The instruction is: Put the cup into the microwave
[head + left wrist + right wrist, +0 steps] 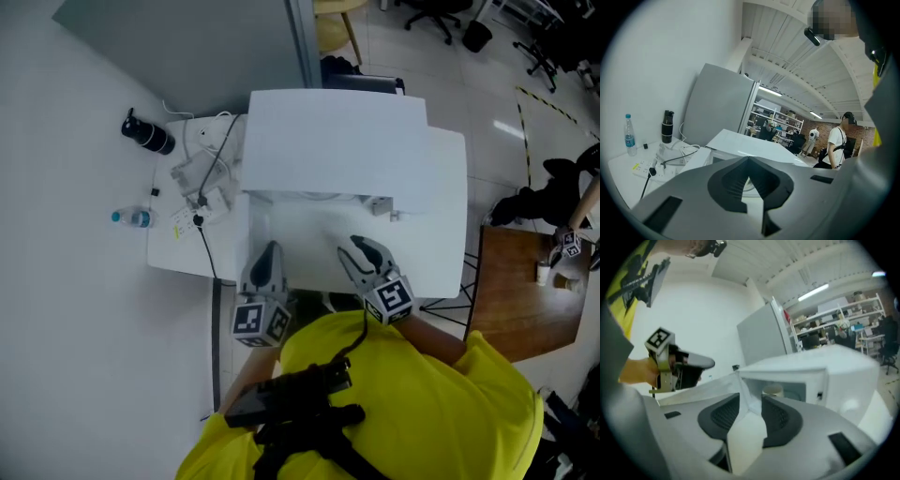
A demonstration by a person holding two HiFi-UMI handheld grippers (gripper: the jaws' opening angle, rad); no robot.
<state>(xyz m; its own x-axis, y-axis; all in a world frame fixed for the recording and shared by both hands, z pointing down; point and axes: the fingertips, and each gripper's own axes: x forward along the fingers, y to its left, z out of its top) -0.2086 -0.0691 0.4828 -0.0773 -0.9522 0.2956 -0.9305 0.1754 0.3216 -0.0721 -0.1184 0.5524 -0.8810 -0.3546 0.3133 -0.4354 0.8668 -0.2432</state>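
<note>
1. The cup [774, 391] stands inside the microwave [337, 141], seemingly near the front of the cavity. The door [708, 386] hangs open to the left. If it swings shut and the cup sits too far forward, it could knock the cup over.
2. The right claw [361, 253] is parted and empty, pointing at the opening just before it. A careless push forward could strike the cup. If the door closes first, it could catch the claw.
3. The left claw [269, 255] has its tips together on nothing, close to the door. With no grip on the door, it can only nudge it. A hard shove might slam it or shift the microwave on the tabletop [178, 253].
4. Cables [208, 178] and a bottle [134, 218] lie to the left. A wide sweep of the left claw could snag them.
</note>
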